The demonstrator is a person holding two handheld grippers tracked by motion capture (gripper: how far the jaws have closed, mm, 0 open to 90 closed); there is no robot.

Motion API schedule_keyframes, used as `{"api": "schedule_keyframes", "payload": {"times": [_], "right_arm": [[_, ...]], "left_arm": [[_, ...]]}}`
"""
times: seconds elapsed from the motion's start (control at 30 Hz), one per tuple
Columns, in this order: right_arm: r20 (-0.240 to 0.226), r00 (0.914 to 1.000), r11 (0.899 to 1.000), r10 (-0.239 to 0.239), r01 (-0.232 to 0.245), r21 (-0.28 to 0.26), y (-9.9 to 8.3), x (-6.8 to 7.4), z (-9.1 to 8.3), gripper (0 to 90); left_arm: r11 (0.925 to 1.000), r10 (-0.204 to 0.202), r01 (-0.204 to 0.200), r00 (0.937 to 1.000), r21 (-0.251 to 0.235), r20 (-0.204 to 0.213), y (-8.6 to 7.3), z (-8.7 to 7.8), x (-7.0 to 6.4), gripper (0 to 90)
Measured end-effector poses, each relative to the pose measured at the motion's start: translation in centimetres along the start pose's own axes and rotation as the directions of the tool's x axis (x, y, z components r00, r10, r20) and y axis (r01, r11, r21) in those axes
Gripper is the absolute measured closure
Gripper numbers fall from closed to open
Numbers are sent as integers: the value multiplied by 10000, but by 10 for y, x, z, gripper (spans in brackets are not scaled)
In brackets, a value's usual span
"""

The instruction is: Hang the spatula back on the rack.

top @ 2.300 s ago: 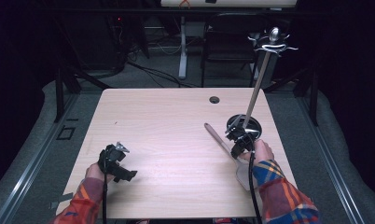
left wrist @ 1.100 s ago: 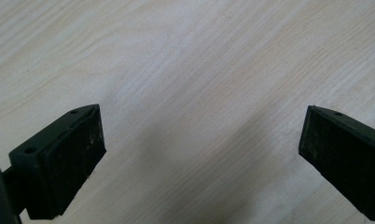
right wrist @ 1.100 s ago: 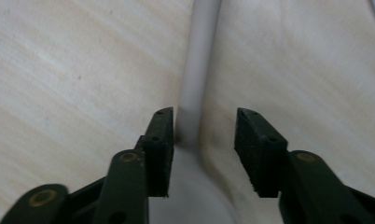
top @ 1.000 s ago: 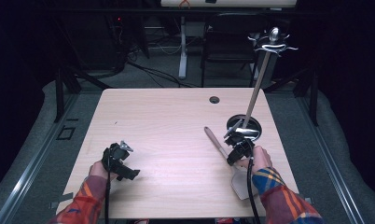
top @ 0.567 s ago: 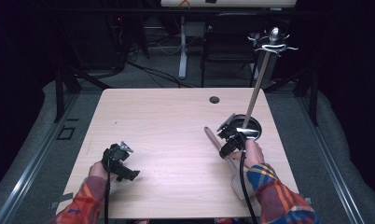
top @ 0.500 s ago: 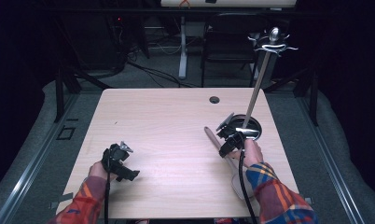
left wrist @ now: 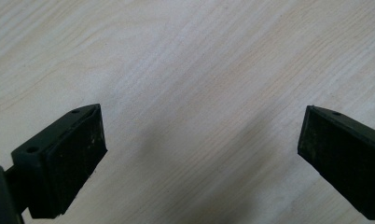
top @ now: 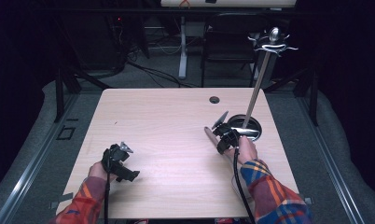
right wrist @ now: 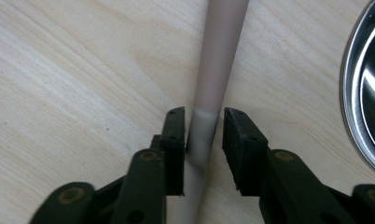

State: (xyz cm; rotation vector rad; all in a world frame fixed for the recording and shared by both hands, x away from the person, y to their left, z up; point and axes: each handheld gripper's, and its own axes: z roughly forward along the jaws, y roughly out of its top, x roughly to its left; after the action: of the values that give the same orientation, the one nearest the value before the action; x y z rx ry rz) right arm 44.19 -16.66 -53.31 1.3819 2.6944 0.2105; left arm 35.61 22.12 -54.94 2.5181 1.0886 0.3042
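A slim taupe rod [top: 207, 132] lies flat on the wooden table [top: 176, 121], just left of a stand's round metal base [top: 253, 126]. My right gripper [top: 219, 134] comes at the rod from the near side. In the right gripper view the rod [right wrist: 221, 56] runs up between the jaws, and my right gripper [right wrist: 204, 116] is shut on it, the pads tight against both its sides. Near the table's front left, my left gripper [top: 128, 173] hovers low. Its jaws are wide apart in the left gripper view, open [left wrist: 202, 140] over bare wood.
A thin pole [top: 257, 91] leans up from the stand base to a winged metal top [top: 273, 43]. The base's shiny rim [right wrist: 363, 93] lies just right of the right jaws. A small dark hole [top: 214, 99] sits near the table's far edge. A chair and cables stand beyond the table.
My right gripper has moved forward and left from the table's right side to the rod and narrowed its jaws around it. The left gripper has barely moved.
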Motion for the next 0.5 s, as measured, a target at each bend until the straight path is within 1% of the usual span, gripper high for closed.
{"api": "schedule_keyframes", "payload": {"times": [0.03, 0.1, 0.13, 0.33, 0.43, 0.47, 0.5], "right_arm": [[-8, 9999, 9998, 130, -130, -160, 0, 1, 2, 713], [-32, 9996, 9992, 274, -274, -274, 0, 2, 3, 721], [23, 9999, 9999, 134, -134, -56, 1, 2, 2, 721], [35, 9999, 9999, 121, -120, -81, 2, 2, 4, 718], [13, 9999, 9999, 106, -106, -96, 3, 2, 7, 715], [88, 9999, 9999, -79, 78, 124, 4, 1, 6, 715], [141, 9998, 9999, -150, 149, 82, 4, 1, 7, 719]], "left_arm": [[10000, -17, 17, 10000, -19, -2, 0, 0, 0, 8], [10000, -24, 24, 10000, -14, -8, 0, 0, 0, 8], [10000, -32, 32, 10000, -13, 7, 0, 0, 0, 8], [10000, -45, 45, 10000, -10, 7, 0, 1, 0, 8], [10000, -35, 36, 10000, -83, 44, 0, 0, 1, 5], [10000, -49, 49, 10000, -83, 30, 0, 0, 1, 5], [9999, -77, 77, 10000, -111, 23, 0, 0, 2, 5]]}}
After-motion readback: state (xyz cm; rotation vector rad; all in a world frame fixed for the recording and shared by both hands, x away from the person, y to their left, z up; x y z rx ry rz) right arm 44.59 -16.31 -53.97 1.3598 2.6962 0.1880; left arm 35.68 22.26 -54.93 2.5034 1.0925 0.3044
